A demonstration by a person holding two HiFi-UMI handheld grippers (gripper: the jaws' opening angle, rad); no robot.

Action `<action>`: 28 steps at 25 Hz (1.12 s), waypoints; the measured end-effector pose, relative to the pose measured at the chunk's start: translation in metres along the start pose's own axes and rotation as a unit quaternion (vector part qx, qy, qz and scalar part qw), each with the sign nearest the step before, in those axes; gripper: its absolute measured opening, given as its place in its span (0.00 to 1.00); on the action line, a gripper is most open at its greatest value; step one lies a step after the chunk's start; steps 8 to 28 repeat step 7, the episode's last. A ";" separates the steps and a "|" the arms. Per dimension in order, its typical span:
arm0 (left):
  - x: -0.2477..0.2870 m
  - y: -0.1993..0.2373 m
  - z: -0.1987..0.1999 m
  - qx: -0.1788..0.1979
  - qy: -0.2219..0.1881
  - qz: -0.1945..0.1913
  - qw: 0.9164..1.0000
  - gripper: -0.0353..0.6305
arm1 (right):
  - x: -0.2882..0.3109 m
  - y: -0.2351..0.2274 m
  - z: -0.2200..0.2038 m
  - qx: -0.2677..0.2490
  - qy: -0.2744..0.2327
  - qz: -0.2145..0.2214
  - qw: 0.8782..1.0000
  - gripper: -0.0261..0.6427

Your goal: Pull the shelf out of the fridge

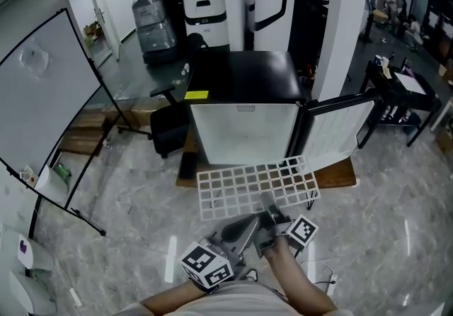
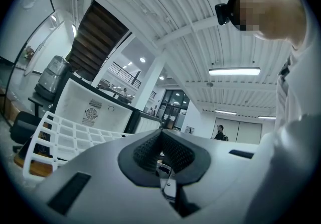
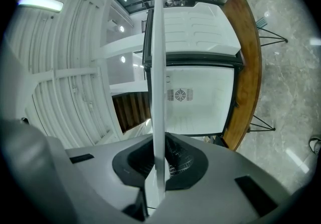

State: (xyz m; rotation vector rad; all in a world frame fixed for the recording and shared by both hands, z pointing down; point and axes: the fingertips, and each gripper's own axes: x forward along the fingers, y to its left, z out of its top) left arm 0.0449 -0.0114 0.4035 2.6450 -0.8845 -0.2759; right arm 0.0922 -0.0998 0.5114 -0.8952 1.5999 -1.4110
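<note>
The white grid shelf (image 1: 255,183) hangs level in the air in front of the open mini fridge (image 1: 244,130), clear of its white interior. My right gripper (image 1: 270,210) is shut on the middle of the shelf's near edge. In the right gripper view the shelf (image 3: 159,67) runs edge-on between the pads, with the fridge (image 3: 200,97) behind it. My left gripper (image 1: 249,224) sits just below and left of the right one, its pads (image 2: 173,152) closed together with nothing between them. The shelf (image 2: 75,130) shows to its left, apart from it.
The fridge door (image 1: 340,130) stands swung open to the right. The fridge rests on a low wooden platform (image 1: 336,174) on metal legs. A black chair (image 1: 170,127) and a whiteboard (image 1: 42,102) stand to the left, and a dark desk (image 1: 400,91) at the right.
</note>
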 end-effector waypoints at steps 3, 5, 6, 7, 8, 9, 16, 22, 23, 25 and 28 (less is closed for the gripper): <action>-0.001 0.005 0.003 -0.002 -0.002 -0.002 1.000 0.06 | 0.005 -0.001 -0.001 0.003 -0.005 -0.002 1.000 0.10; -0.001 0.008 0.004 -0.002 -0.003 -0.004 1.000 0.06 | 0.008 -0.002 0.000 0.007 -0.008 -0.003 1.000 0.10; -0.001 0.010 0.005 -0.002 -0.003 -0.004 1.000 0.06 | 0.009 -0.003 0.000 0.008 -0.010 -0.003 1.000 0.10; -0.001 0.011 0.006 -0.002 -0.003 -0.004 1.000 0.06 | 0.011 -0.003 0.001 0.010 -0.012 -0.004 1.000 0.10; -0.001 0.011 0.006 -0.002 -0.003 -0.004 1.000 0.06 | 0.011 -0.003 0.001 0.010 -0.012 -0.004 1.000 0.10; -0.001 0.011 0.006 -0.002 -0.003 -0.004 1.000 0.06 | 0.011 -0.003 0.001 0.010 -0.012 -0.004 1.000 0.10; -0.001 0.011 0.006 -0.002 -0.003 -0.004 1.000 0.06 | 0.011 -0.003 0.001 0.010 -0.012 -0.004 1.000 0.10; -0.001 0.011 0.006 -0.002 -0.003 -0.004 1.000 0.06 | 0.011 -0.003 0.001 0.010 -0.012 -0.004 1.000 0.10; -0.001 0.011 0.006 -0.002 -0.003 -0.004 1.000 0.06 | 0.011 -0.003 0.001 0.010 -0.012 -0.004 1.000 0.10; -0.001 0.011 0.006 -0.002 -0.003 -0.004 1.000 0.06 | 0.011 -0.003 0.001 0.010 -0.012 -0.004 1.000 0.10; -0.001 0.011 0.006 -0.002 -0.003 -0.004 1.000 0.06 | 0.011 -0.003 0.001 0.010 -0.012 -0.004 1.000 0.10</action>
